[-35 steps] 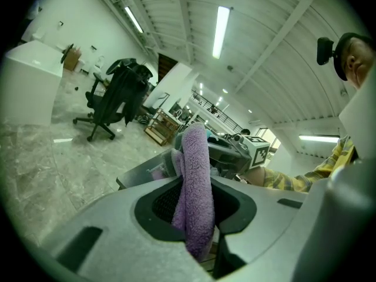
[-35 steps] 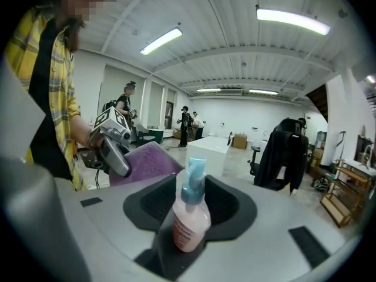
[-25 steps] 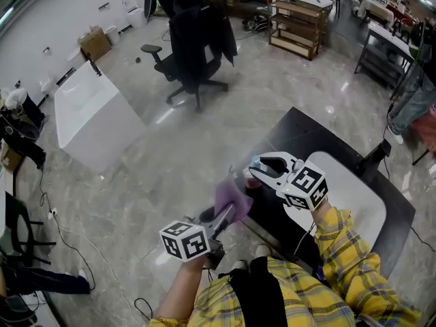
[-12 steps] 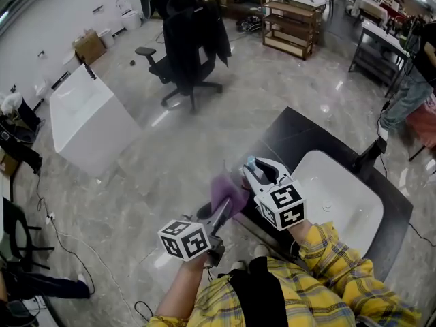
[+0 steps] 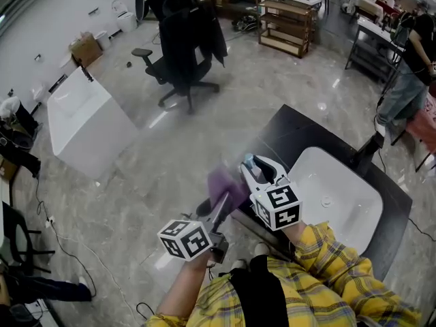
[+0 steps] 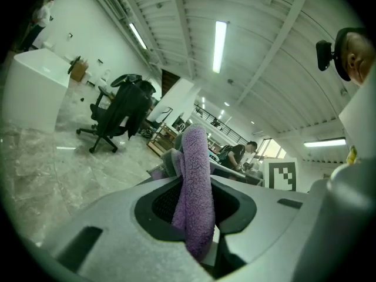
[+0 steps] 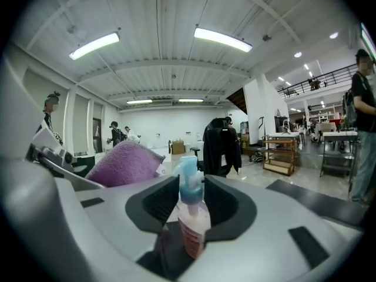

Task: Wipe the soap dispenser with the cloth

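Cloth (image 6: 195, 181): purple, fleecy pile, folded into a thick upright roll. The left gripper (image 5: 223, 208) has its jaws clenched on it; the lower end hangs below the jaws and the rounded top stands above them. Soap dispenser (image 7: 191, 216): small clear plastic bottle with pinkish contents and a pale blue pump head. It stands upright between the jaws of the right gripper (image 5: 257, 172), which are clamped on its body, with the pump rising just above the pads. Both items are held in the air at the near edge of the dark, glossy worktop (image 5: 293, 131), beside the white, rounded sink (image 5: 347, 210). From the right gripper view the cloth bulges just left of the bottle, behind the left jaw; contact between them cannot be confirmed. Against a second ago, the right gripper has rolled and its marker cube has swung in toward the person, while the cloth sits slightly higher and closer to the dispenser.
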